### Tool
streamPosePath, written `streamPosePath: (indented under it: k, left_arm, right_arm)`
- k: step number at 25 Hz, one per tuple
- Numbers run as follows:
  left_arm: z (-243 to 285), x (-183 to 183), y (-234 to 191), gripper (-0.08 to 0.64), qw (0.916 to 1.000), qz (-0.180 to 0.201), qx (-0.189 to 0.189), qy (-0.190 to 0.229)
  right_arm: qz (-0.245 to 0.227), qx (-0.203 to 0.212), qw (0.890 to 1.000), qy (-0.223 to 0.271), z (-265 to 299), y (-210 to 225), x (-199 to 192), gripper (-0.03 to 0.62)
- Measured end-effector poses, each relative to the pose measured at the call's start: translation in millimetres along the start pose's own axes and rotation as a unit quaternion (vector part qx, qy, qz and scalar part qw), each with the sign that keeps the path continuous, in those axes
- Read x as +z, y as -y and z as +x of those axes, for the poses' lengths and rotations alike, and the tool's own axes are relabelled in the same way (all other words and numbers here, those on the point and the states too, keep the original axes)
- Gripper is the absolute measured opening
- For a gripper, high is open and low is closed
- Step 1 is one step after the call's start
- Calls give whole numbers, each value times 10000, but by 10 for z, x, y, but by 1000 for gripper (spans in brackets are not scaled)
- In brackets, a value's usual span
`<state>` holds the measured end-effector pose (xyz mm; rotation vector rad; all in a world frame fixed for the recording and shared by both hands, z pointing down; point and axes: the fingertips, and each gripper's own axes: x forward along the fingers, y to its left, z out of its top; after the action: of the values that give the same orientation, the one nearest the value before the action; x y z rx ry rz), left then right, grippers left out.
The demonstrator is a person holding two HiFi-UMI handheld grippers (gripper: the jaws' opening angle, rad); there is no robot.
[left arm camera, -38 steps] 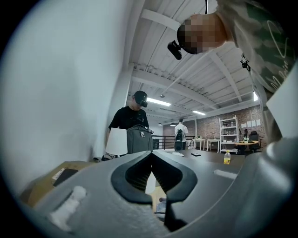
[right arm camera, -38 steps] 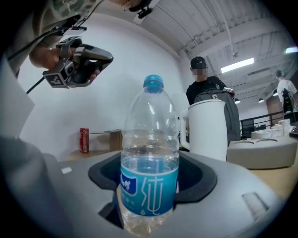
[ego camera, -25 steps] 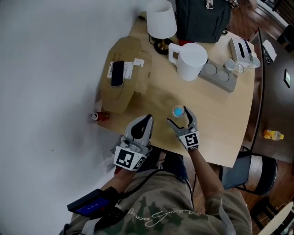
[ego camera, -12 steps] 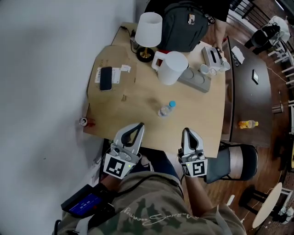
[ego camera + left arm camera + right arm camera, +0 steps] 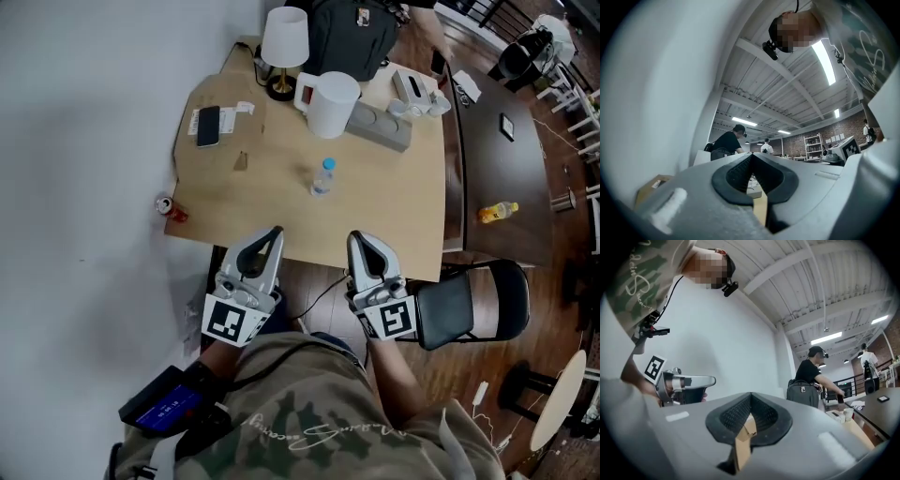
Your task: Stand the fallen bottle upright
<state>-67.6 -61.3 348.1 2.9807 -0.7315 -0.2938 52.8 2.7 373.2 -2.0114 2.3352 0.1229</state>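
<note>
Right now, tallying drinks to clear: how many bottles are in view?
2: a blue-capped bottle upright on the light table, a yellow bottle on the dark table. Others may be hidden.

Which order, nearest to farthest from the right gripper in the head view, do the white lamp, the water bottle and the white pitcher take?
1. The water bottle, mid-way across the table, just beyond the right gripper.
2. The white pitcher, farther back, toward the far side.
3. The white lamp, at the far edge by the wall.

No legible text (shirt script (image 5: 302, 441) indistinct)
</note>
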Motion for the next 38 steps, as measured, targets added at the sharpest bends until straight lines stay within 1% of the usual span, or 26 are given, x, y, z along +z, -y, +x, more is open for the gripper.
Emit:
streamPosePath:
  k: [3,5,9,11,13,15,17,20,22,25,27,33,38]
  left_arm:
    - [-242,119,385,3,9996,211,170,111]
    - [-439,129,708,3,9990,380,226,101]
    - [-842,49,1286,3,9988,353,305,-148]
    - [-1028,50,1516,3,9987,391,215,-261]
    - [-1172,28,1625,3,9986,372,153,-357]
    - [-1270,8,1662,3,9985,303,155,-423]
    - [-1328,25,1720,3,9987,254,89,-426]
    - [-1303,48,1809,3,9993,115,-33,-360]
    - [-1253,119,1814,3,9997,31,-75,-237]
    - [-1293,191,1744,3,9999,55,-113,-116]
    - [-1367,220,1677,3,9999,4,-97,-49]
    - [-1545,447,1374,2,9998,103,8,148]
    - [-1587,566,1295,3,9994,204,-128,250]
  right_arm:
    - [253,36,9996,-74,-453,-85,28,3]
    - [392,51,9992,-100,-800,-138,25,3]
    - [472,9,9987,-171,-1431,-235,12,3]
    - [571,-53,9982,-173,-1709,-306,56,3]
    - [725,-94,9973,-116,-1926,-392,112,3]
    - [861,-85,9962,-89,-2058,-483,149,3]
    - [866,-56,9962,-101,-2128,-594,206,2]
    - [542,-78,9984,-109,-2132,-717,359,2]
    - [295,-132,9994,-115,-2075,-783,473,2]
    - [237,-210,9995,-60,-2000,-907,569,2]
    - [148,-253,9995,-84,-1944,-963,585,2]
    - [37,-179,9998,0,-1678,-1149,693,2]
    - [-59,-133,9999,75,-1538,-1317,765,2]
